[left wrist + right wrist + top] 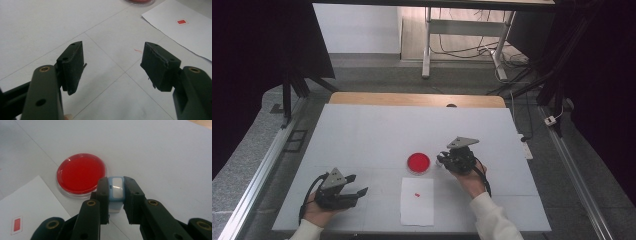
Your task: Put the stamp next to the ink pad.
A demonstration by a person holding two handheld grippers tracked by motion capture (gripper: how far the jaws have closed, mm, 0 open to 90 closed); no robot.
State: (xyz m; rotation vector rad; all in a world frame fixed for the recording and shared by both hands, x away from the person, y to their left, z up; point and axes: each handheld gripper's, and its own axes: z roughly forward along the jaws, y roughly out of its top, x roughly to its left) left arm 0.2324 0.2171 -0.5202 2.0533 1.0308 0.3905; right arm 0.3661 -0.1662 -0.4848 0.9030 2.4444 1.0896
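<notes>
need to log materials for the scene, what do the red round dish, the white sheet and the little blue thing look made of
Red round dish: likely clear glossy plastic, going by its see-through rim; the red fill could be gel or liquid.
White sheet: looks like matte paper, thin and flat, with a small printed red rectangle.
Little blue thing, held by the right hand-held gripper: probably smooth pale blue plastic with a shiny white inset.

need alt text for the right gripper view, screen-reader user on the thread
The right gripper has its two black jaws closed on a small pale blue and white block, held just above a white table. Just beyond it sits a round clear dish with a red filling. A white sheet of paper with a small red rectangle lies at lower left.
</notes>
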